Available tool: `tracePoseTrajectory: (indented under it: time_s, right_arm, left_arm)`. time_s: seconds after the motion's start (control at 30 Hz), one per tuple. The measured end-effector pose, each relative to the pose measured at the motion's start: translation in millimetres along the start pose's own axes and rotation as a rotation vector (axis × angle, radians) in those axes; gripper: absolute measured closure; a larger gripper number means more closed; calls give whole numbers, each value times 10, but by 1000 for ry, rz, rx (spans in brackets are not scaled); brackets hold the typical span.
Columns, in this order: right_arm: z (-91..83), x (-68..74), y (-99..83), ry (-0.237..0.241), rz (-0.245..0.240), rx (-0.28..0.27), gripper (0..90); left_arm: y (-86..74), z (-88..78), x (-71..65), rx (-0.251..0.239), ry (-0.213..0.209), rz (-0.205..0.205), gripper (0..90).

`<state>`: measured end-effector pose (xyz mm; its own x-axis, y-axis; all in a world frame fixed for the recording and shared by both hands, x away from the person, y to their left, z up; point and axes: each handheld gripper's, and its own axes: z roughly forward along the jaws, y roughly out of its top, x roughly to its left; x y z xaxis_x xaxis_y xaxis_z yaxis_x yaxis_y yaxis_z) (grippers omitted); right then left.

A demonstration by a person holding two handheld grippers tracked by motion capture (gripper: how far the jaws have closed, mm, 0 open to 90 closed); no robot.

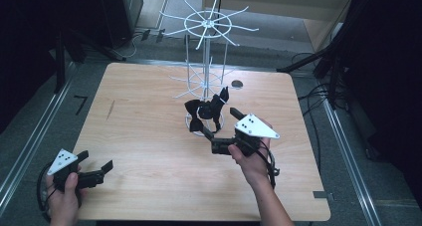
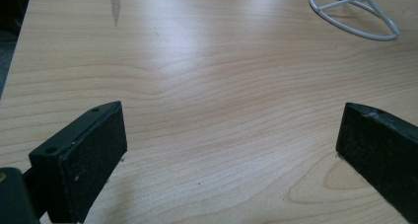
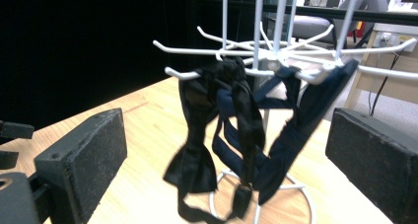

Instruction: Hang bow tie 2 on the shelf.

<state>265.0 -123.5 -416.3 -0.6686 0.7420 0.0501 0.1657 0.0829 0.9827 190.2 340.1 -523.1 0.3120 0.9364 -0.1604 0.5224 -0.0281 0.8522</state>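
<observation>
A black fabric bow tie [image 3: 224, 130] with a thin strap hangs from one prong of the lower ring of a white wire display rack [image 1: 206, 47], a tall stand with two tiers of spoke-like hooks and a round wire foot. Beside it on the same ring hangs a second bow tie of dark navy cloth [image 3: 300, 120], its strap looped over a neighbouring prong. In the high view both ties [image 1: 206, 109] read as one dark bunch low on the rack, just above its foot.

The right gripper [image 1: 219, 124], held in the person's right hand [image 1: 254, 159], points at the rack from the near side; its jaws stand wide apart with nothing pressed between them, the ties hanging just beyond the pads. The left gripper [image 1: 97, 166], in the left hand [image 1: 62, 196], lies well away from the rack toward the table's near left corner, jaws wide and empty.

The rack stands on a light wooden table [image 1: 149, 151] with rounded corners and a dark streak left of the rack. Around it lie grey floor, cables and dark equipment; a small dark disc [image 1: 237, 84] sits just right of the rack.

The black tie's lower end is blurred in the right gripper view, and how its strap catches the prong is hard to make out.
</observation>
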Motion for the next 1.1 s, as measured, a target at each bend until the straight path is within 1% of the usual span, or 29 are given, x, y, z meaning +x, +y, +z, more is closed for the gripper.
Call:
tracePoseTrajectory:
  time_s: [0.33,0.47,0.57,0.97,1.1]
  right_arm:
    - [-111,-46,-155,-9,7,17,24]
    - [-138,-65,-201,-12,9,15,23]
    - [-184,-86,-266,-22,16,20,24]
    - [-320,-151,-403,-64,24,30,32]
    - [-370,-183,-471,-76,28,46,32]
  left_arm:
    - [7,8,4,4,2,0,0]
    - [9,11,7,2,5,0,0]
    - [13,18,11,1,5,-3,0]
    - [46,64,37,10,10,-9,0]
    - [56,81,43,8,7,-13,0]
